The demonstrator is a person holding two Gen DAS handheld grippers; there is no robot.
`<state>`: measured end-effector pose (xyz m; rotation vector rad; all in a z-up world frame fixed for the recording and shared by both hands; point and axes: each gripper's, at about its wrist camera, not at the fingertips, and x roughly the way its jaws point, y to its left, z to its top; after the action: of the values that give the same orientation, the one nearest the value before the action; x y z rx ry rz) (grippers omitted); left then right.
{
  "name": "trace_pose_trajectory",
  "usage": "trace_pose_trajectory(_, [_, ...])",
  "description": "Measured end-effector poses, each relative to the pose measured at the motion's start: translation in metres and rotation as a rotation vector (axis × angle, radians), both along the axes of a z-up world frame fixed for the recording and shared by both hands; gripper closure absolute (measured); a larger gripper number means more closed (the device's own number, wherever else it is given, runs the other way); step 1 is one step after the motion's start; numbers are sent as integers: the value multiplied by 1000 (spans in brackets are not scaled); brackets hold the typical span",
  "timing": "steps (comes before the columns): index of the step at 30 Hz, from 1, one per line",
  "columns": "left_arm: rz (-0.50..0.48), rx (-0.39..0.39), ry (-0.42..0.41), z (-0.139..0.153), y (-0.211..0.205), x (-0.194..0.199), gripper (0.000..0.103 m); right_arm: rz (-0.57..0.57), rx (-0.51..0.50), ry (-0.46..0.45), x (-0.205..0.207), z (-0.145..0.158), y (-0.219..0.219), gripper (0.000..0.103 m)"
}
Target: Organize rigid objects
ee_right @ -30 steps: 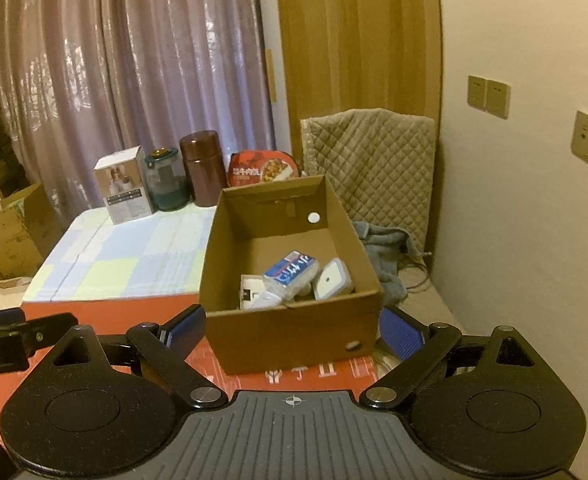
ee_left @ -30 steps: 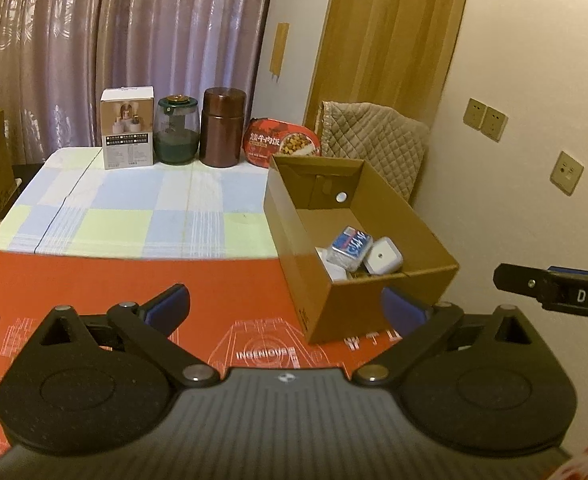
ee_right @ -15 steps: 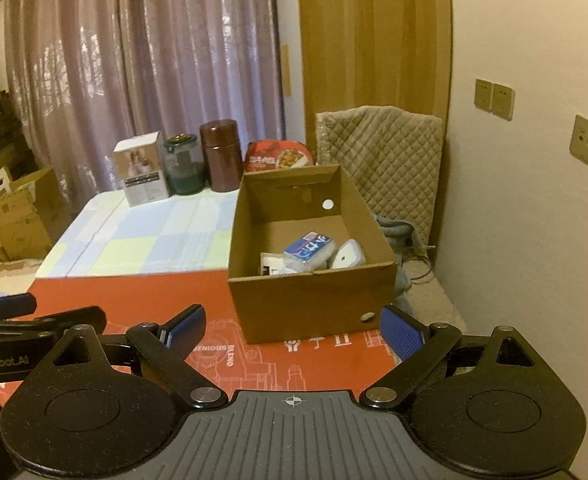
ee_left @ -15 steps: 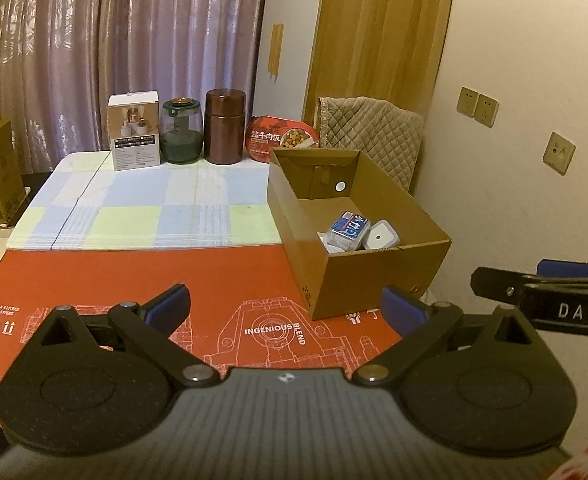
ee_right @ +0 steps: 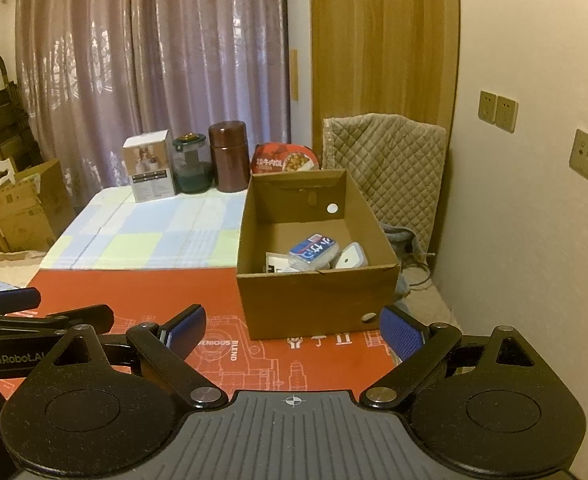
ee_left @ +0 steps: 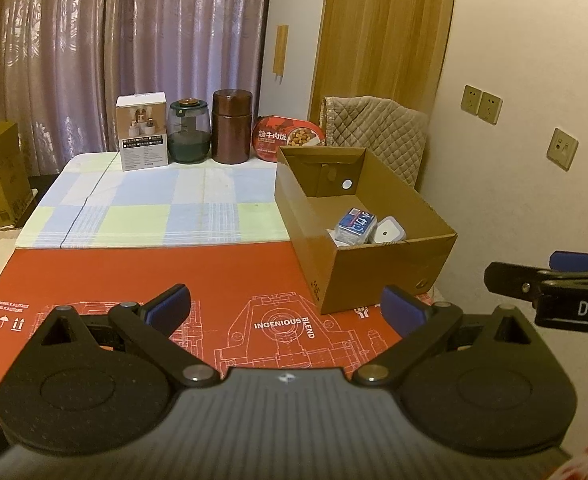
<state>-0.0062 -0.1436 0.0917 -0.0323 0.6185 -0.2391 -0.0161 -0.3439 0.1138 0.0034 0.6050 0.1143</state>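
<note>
Cardboard box sits right of centre in my left wrist view with a blue packet and a white container already inside, while the white carton, glass jar, brown canister and red meal tub line the far edge of the desk, I judge waiting their turn; my left claw is wide and empty. From the right wrist view the right claw is equally wide and empty, low in frame before the box's near wall, with open red mat at left for moving and the wall close on the right.
</note>
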Motion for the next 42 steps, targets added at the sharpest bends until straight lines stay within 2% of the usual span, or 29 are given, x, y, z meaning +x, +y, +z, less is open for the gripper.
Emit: trace_pose_trajectory(42, [30, 0, 10, -2, 8, -7, 3, -9, 34, 13, -9, -8, -4, 12])
